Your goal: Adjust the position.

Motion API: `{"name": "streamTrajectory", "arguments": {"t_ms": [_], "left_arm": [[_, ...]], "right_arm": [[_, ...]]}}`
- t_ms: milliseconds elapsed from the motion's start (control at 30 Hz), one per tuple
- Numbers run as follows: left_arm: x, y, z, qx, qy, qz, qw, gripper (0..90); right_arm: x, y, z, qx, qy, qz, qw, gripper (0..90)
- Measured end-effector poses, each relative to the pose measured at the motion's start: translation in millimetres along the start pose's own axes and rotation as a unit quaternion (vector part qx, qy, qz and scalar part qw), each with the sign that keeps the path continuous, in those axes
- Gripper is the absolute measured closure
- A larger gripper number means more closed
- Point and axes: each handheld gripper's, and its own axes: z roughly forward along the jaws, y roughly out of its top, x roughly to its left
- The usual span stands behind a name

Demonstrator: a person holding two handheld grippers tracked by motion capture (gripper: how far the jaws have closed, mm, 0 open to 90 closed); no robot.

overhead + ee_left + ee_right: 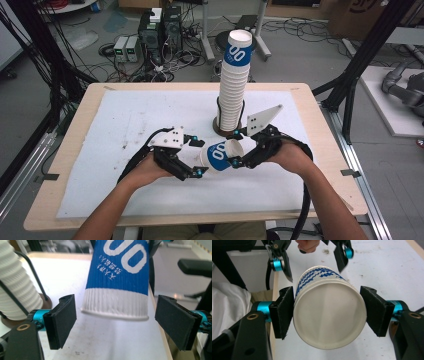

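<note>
Nearest, black pads (284, 312) of the right gripper (329, 312) — pressed on both sides of a paper cup (220, 156) at its open end, holding it on its side just above the white mat (125, 115), in front of the tall stack of cups (234, 85). Mouth turned toward that gripper, ribbed white foot toward the left gripper (118, 322). Left jaws wide, one on each side of the foot, touching nothing.

Likely trouble from here, by judgement:
- Carried by one gripper alone, and at the softest part of the cup. Too hard a squeeze — rim pinched oval, then awkward to seat on the stack.
- Too light a squeeze: tipping or sliding out of the pads, rolling over the mat, perhaps off the table (65, 150).
- Open left pads close beside the foot; risk of knocking the cup askew with any careless sideways move.
- Stack very tall, steadied only low down by a thin wire frame; easy to topple with a nudge near the top.

Writing: large white "00" on a blue band, on the held cup and on the topmost cup of the stack. Beside the digits, in the left gripper view, a row of small white Chinese characters, upside down, not read with any certainty. No other label legible.
</note>
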Motion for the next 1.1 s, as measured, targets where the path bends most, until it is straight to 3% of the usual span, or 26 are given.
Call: {"name": "streamTrajectory", "arguments": {"t_ms": [233,567,833,1100], "left_arm": [[0.8,-8.0,-10.7,-0.051,0.024,-0.018,0.9983,17.4],[3.7,-20.6,-20.2,-0.105,0.04,-0.043,0.9927,16.3],[2.8,-22.1,-18.4,-0.118,0.039,-0.038,0.9915,15.1],[2.0,-22.1,-15.8,-0.12,0.03,-0.018,0.9922,15.1]], "right_arm": [[-2.0,-13.3,-5.4,-0.032,-0.012,0.017,0.9993,31.2],[-1.2,-31.1,-11.3,-0.084,-0.028,0.034,0.9955,31.4],[0.5,-44.4,-12.6,-0.124,-0.032,0.052,0.9905,31.4],[2.3,-53.6,-12.7,-0.157,-0.028,0.056,0.9856,31.4]]}}
